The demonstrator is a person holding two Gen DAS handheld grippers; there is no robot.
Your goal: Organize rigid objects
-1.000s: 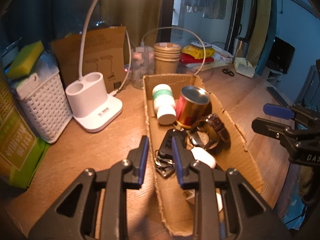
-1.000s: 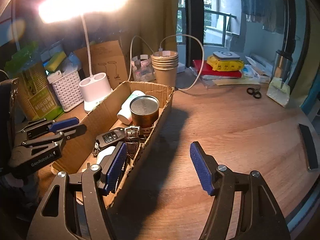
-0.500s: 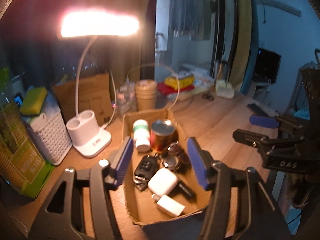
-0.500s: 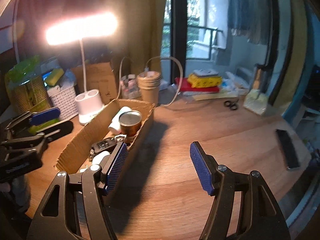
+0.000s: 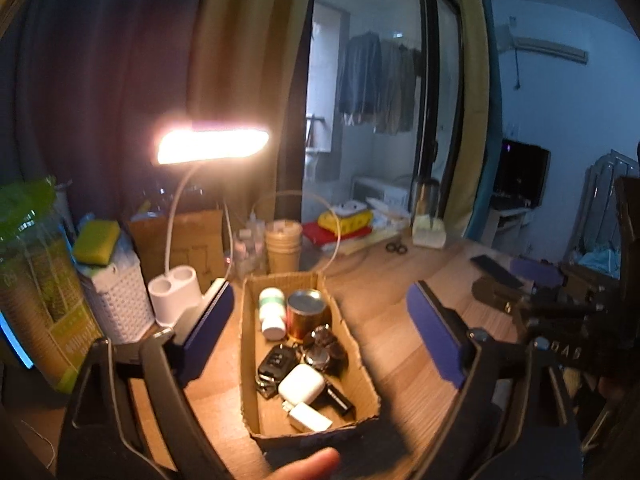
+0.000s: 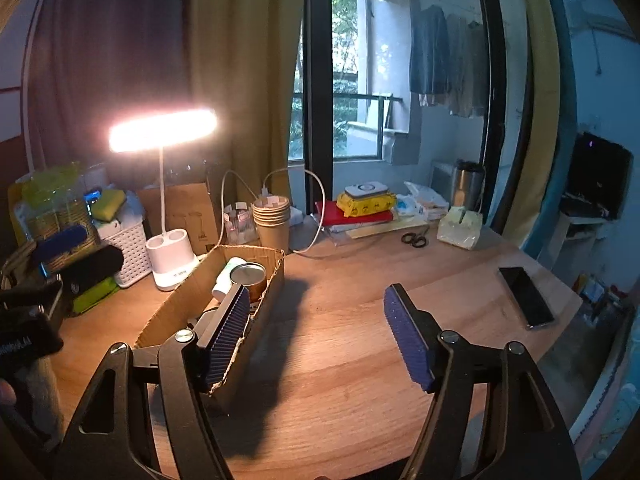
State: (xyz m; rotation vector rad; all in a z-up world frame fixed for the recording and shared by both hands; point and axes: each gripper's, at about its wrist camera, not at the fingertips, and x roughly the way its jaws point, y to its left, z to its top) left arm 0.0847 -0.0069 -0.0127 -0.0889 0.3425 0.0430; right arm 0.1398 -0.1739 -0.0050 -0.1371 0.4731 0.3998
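The wooden counter (image 6: 360,344) carries everything here, its back edge crowded with a lit desk lamp (image 5: 176,300), a white basket (image 5: 120,300) and a stack of paper cups (image 6: 272,220), which leaves the near part free for sorting. On it sits the open cardboard box (image 5: 352,344), long side running away from the left wrist camera, and that's where the rigid objects are gathered: a metal can (image 5: 306,312) and a white pill bottle (image 5: 272,312) at the far end, then a watch (image 5: 324,354), a car key (image 5: 276,362), a white earbud case (image 5: 300,384) and a small white charger (image 5: 310,418) nearer, packed close so the box holds them all. The left hand-held gripper (image 5: 320,332) hangs above the box, jaws just opened wide, nothing between the pads. The right hand-held gripper (image 6: 320,332) is spread and empty too, over bare wood beside the box wall. A dark phone (image 6: 526,296) lies well apart to the right, outside the box; possibly the next pick.
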